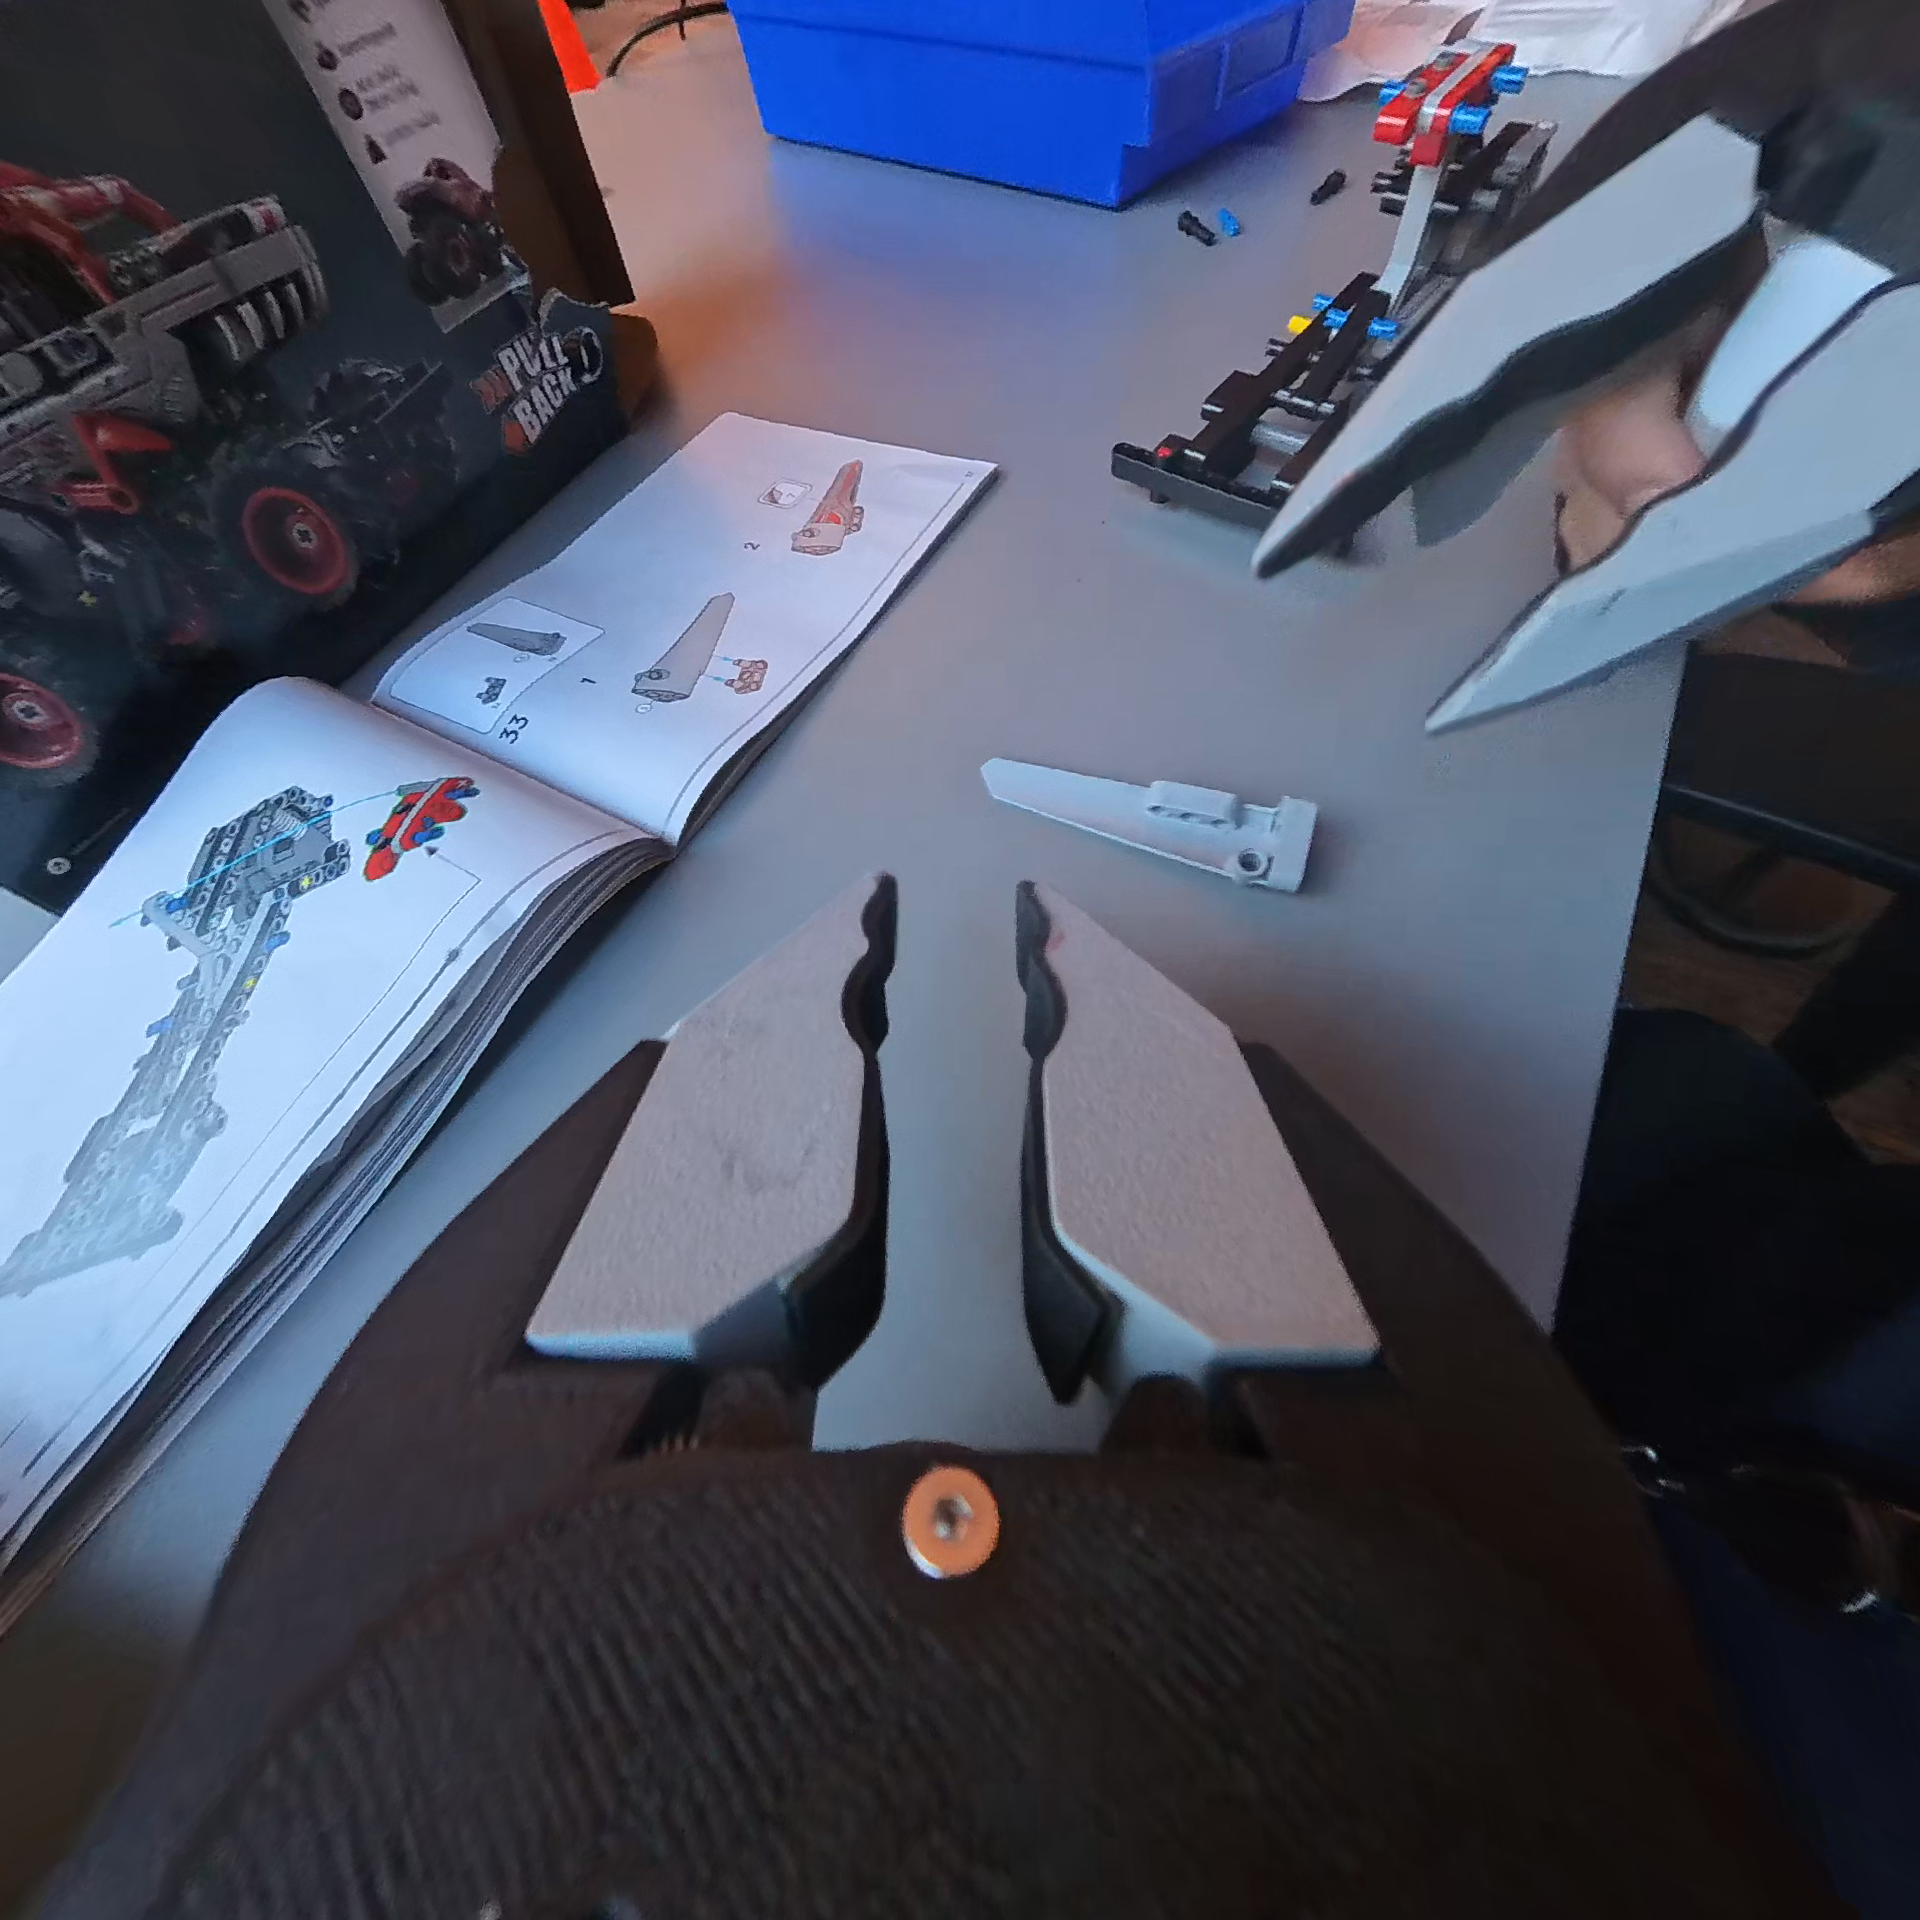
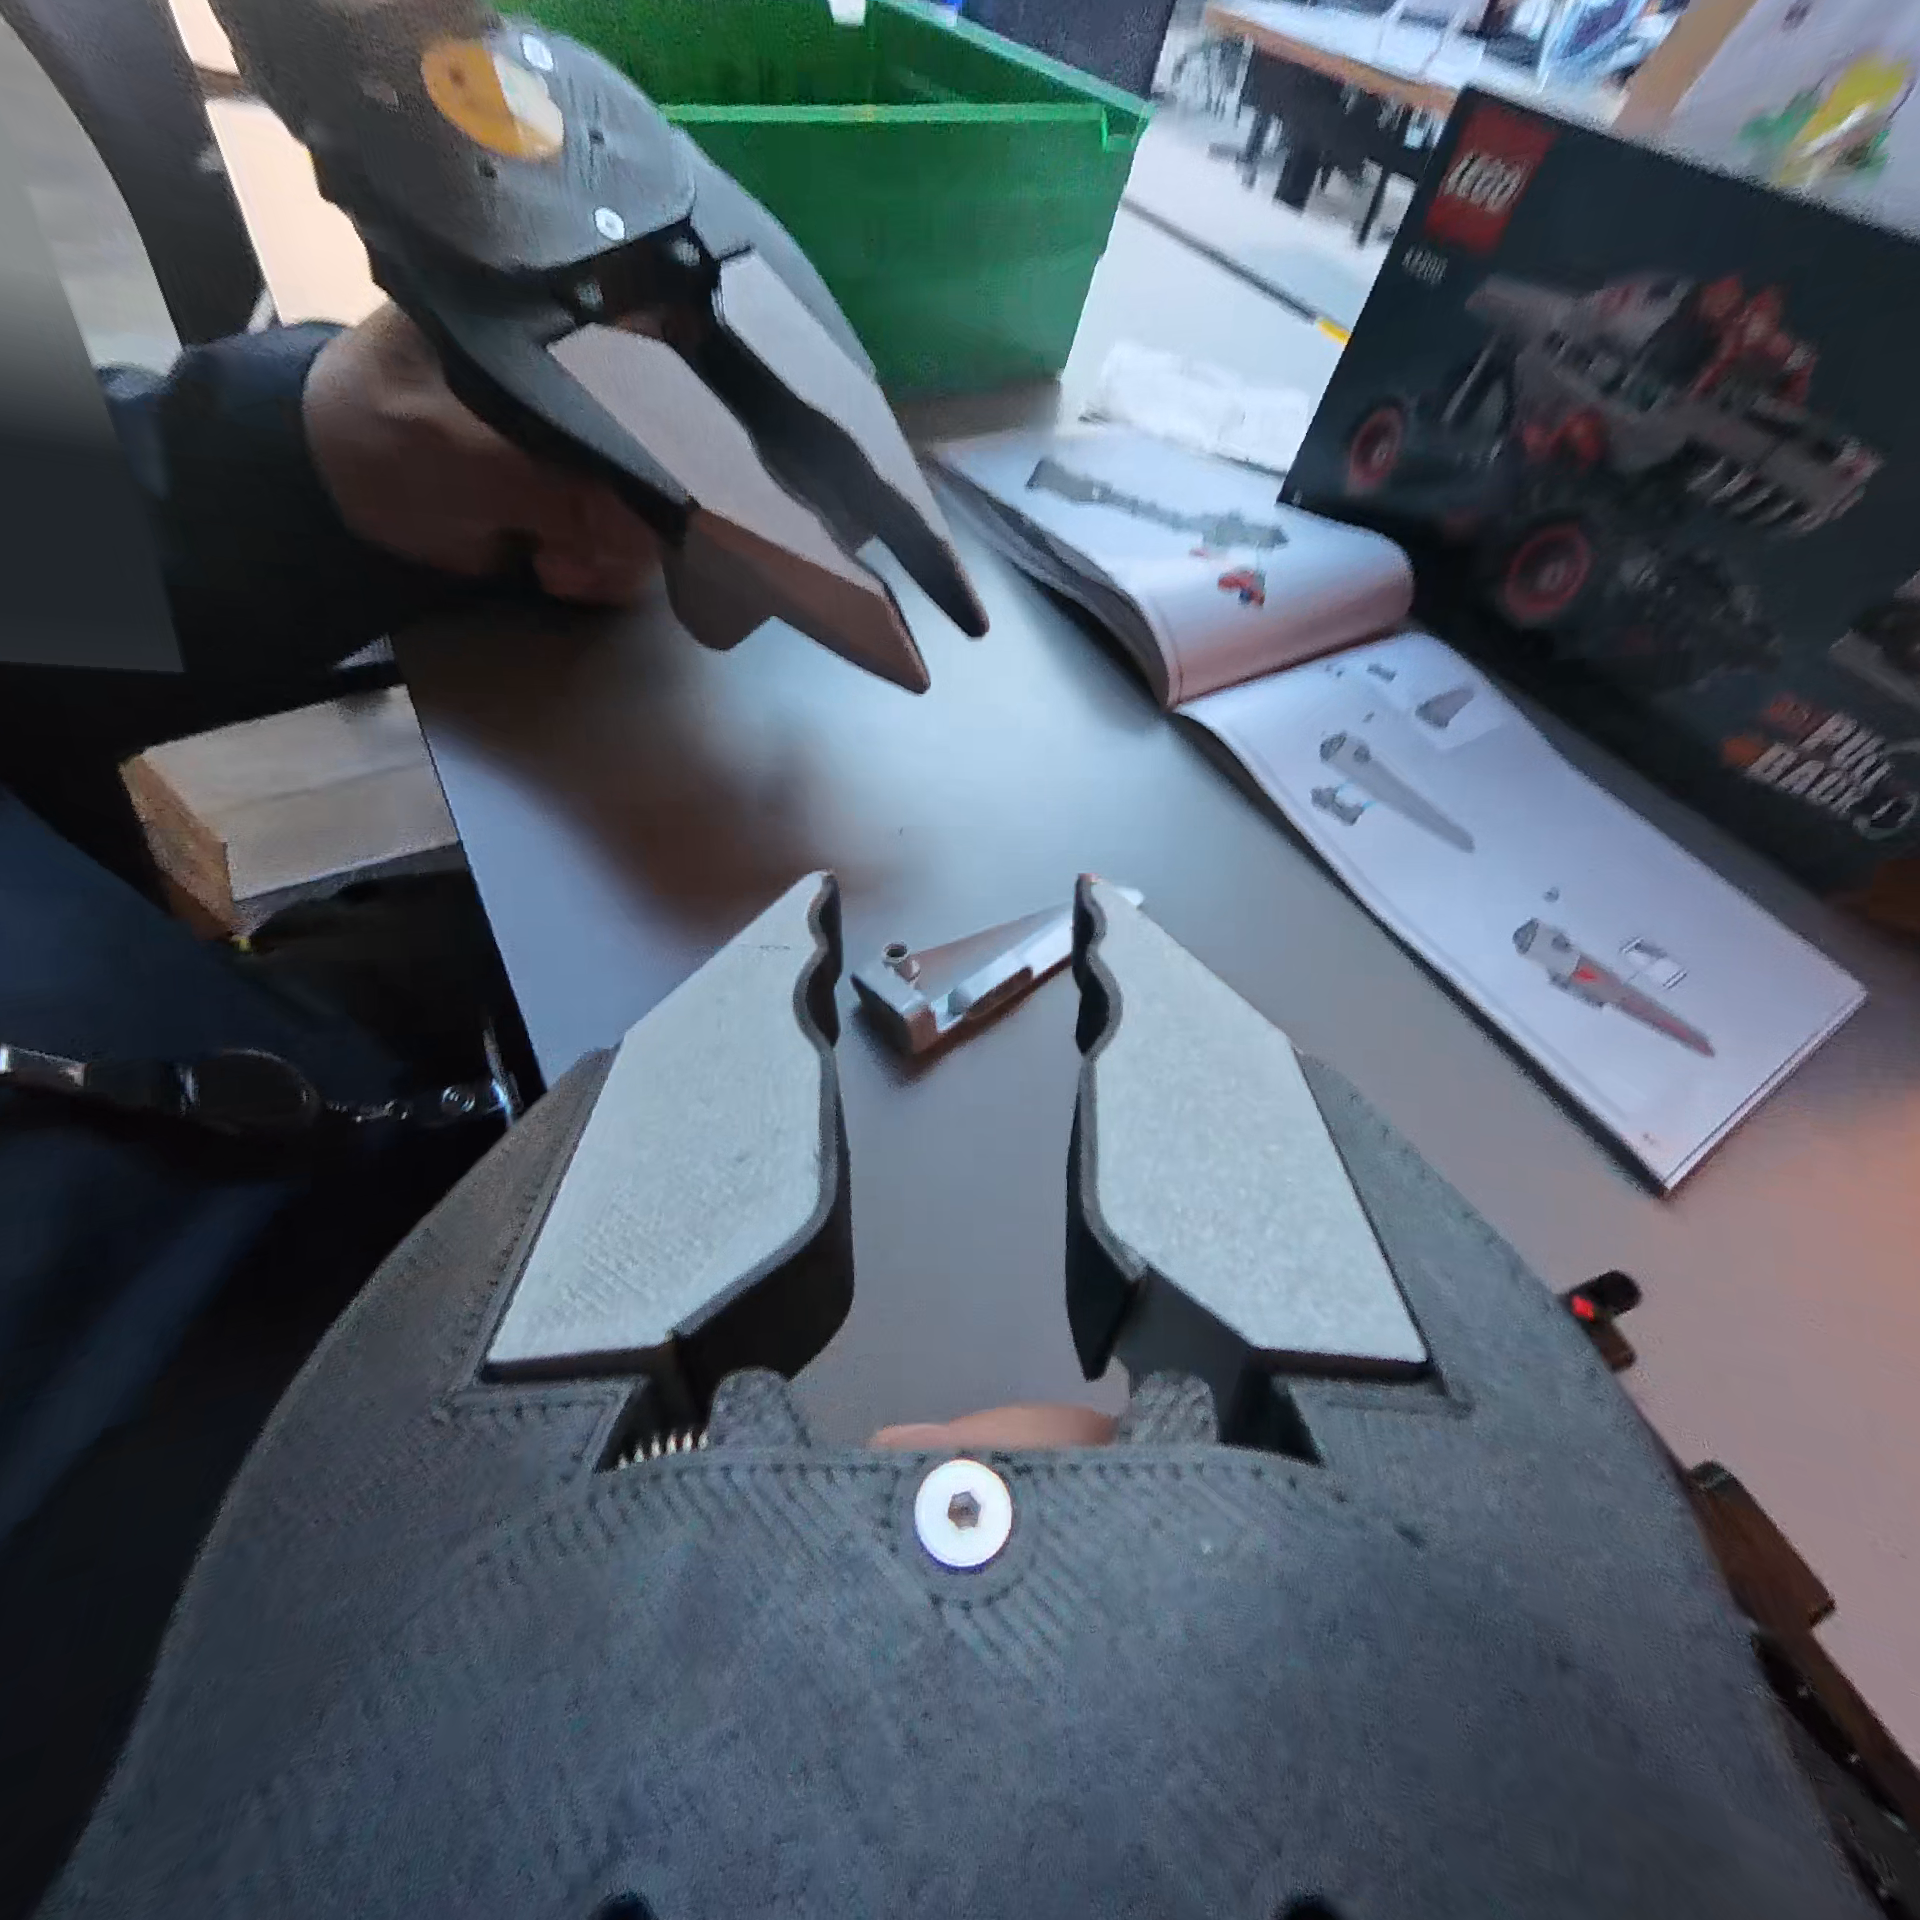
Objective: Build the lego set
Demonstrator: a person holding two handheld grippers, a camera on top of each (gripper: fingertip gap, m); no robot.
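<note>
A smooth grey tabletop (image 1: 1091, 644) carries everything; behind it the right wrist view shows a blurred room with other tables. The set's dark box (image 1: 239, 364) stands at one edge, picturing a red-wheeled monster truck and bearing a red logo patch and printed lettering. An open instruction booklet (image 1: 436, 831) lies flat beside it, numbered step drawings showing. A blue bin (image 1: 1039, 94) and a green bin (image 2: 904, 197) sit further back. The grey wedge-shaped lego panel (image 1: 1153, 821) lies loose on the tabletop, between both grippers; the partly built black frame (image 1: 1299, 384) stands near the blue bin. The left gripper (image 1: 954, 888) hangs above the surface, jaws released, holding nothing. The right gripper (image 2: 954, 883) is likewise parted, its tips straddling the panel.
</note>
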